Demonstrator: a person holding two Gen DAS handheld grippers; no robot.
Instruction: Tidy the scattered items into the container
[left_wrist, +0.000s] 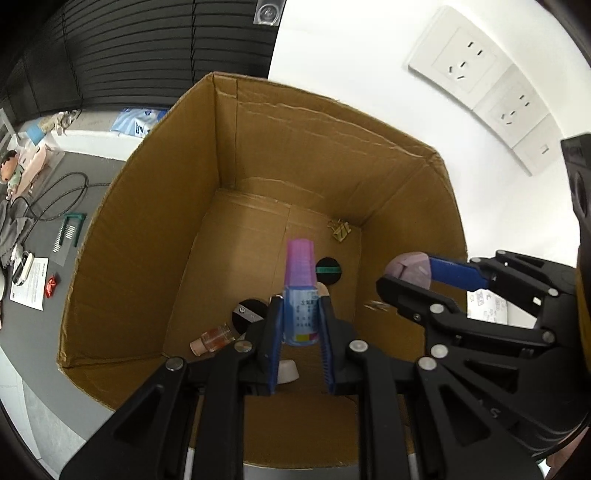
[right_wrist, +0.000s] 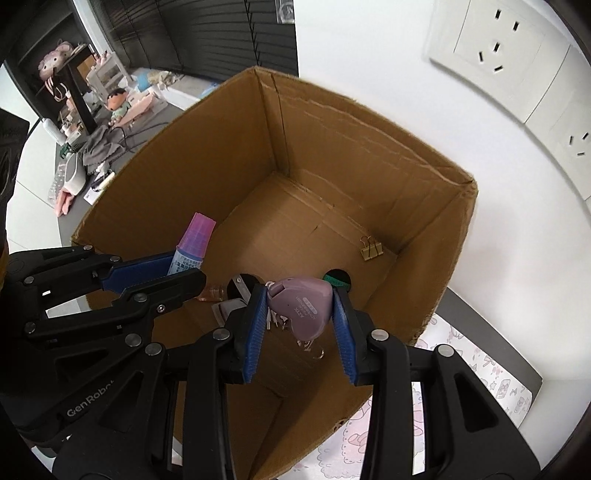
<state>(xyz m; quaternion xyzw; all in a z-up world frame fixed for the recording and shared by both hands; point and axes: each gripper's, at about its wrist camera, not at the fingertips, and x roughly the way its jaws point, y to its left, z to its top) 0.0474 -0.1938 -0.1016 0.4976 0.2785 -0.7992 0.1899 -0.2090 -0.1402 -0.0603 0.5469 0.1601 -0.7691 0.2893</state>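
Note:
An open cardboard box (left_wrist: 155, 206) (right_wrist: 207, 155) stands against the white wall, and both grippers hang over its inside. My left gripper (left_wrist: 300, 301) is shut on a small blue bottle with a pink cap (left_wrist: 300, 284) (right_wrist: 194, 240), held upright. My right gripper (right_wrist: 300, 291) (left_wrist: 410, 280) is shut on a mauve folded face mask (right_wrist: 301, 306) (left_wrist: 410, 268). On the box floor lie a gold binder clip (left_wrist: 340, 230) (right_wrist: 371, 249), two black round lids (left_wrist: 328, 271) (left_wrist: 248, 315), a small clear bottle with orange liquid (left_wrist: 216, 338) and a white cap (left_wrist: 288, 371).
Left of the box, the dark tabletop (left_wrist: 48, 206) carries a black cable (left_wrist: 55, 199), a green clip (left_wrist: 70, 230), a leaflet (left_wrist: 29, 288) and a red packet (left_wrist: 51, 286). A figurine (right_wrist: 116, 105) and shelves stand further back. Wall sockets (left_wrist: 461, 59) are above. A patterned cloth (right_wrist: 472, 373) lies right of the box.

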